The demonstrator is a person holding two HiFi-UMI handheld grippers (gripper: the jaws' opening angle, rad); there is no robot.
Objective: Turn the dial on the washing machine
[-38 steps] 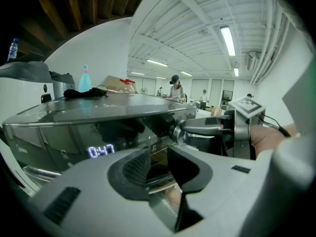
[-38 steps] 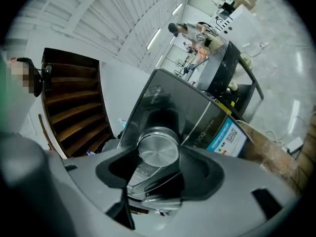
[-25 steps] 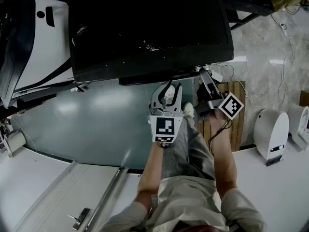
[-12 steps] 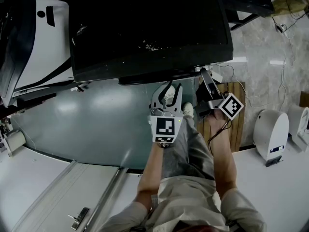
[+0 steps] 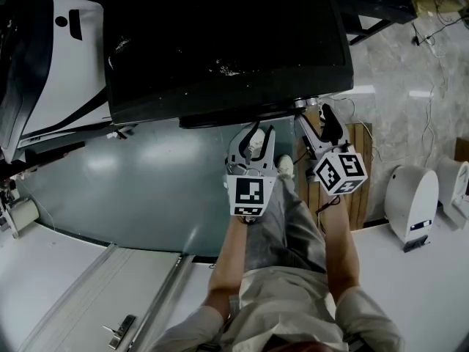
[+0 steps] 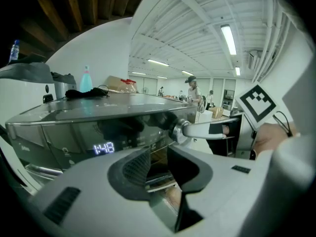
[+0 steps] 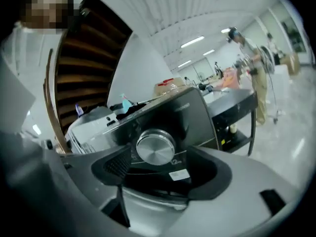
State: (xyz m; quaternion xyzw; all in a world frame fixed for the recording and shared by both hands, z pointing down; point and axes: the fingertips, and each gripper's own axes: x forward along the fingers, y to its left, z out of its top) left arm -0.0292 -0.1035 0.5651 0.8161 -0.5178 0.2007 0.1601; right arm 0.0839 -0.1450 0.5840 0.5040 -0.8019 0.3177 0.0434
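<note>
Right claw [image 7: 163, 164]: jaws have just been opening and now stand wide. The dial [image 7: 155, 147] sits between the pads, a gap showing on each side, so nothing is gripped. Left claw [image 6: 157, 164]: jaws a little apart, nothing between them, only the machine's front visible through the gap. It hangs short of the panel, touching nothing. The right gripper view gives the dial face-on, a brushed metal knob at the right end of the washing machine's [image 7: 190, 110] dark control panel, with a white label just below it. The left gripper view gives the same dial [image 6: 178, 130] side-on, with one finger of the right claw [image 6: 210, 128] lying just beside it. It also shows a lit display [image 6: 103, 148] reading 1:48 further left on the panel, which the other views do not show. In the head view the right claw [image 5: 313, 114] reaches under the front right corner of the washing machine's [image 5: 220, 42] black top, the left claw [image 5: 255, 139] is just beside it, and both forearms run down the frame. The dial cannot be made out there. A teal bottle [image 6: 86, 79] stands upright on the machine's top beside a dark cloth [image 6: 88, 93]. Its contents cannot be told.
</note>
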